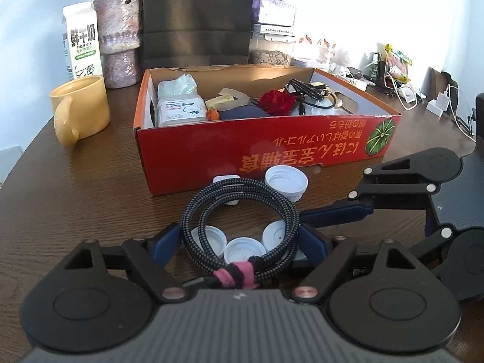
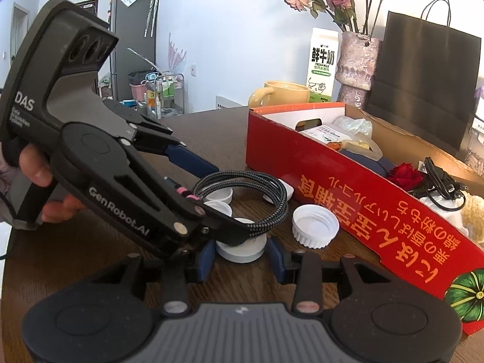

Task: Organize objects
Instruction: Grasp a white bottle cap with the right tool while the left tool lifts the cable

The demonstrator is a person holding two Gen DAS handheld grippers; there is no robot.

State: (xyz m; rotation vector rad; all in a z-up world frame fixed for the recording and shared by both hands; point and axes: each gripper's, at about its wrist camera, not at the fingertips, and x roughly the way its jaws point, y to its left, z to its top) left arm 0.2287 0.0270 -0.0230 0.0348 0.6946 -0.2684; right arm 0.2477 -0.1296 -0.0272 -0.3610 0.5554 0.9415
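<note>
A coiled black braided cable with a pink tie lies over several white bottle caps on the wooden table, in front of a red cardboard box. My left gripper is open, its fingers on either side of the coil. The coil also shows in the right wrist view. My right gripper is open, its fingers on either side of a white cap. A larger ribbed white cap sits beside the box. The box holds a red rose, a black cord and packets.
A yellow mug, a milk carton, a vase of dried roses and a dark paper bag stand behind the box. Chargers and clutter fill the far right. The table edge curves at the left.
</note>
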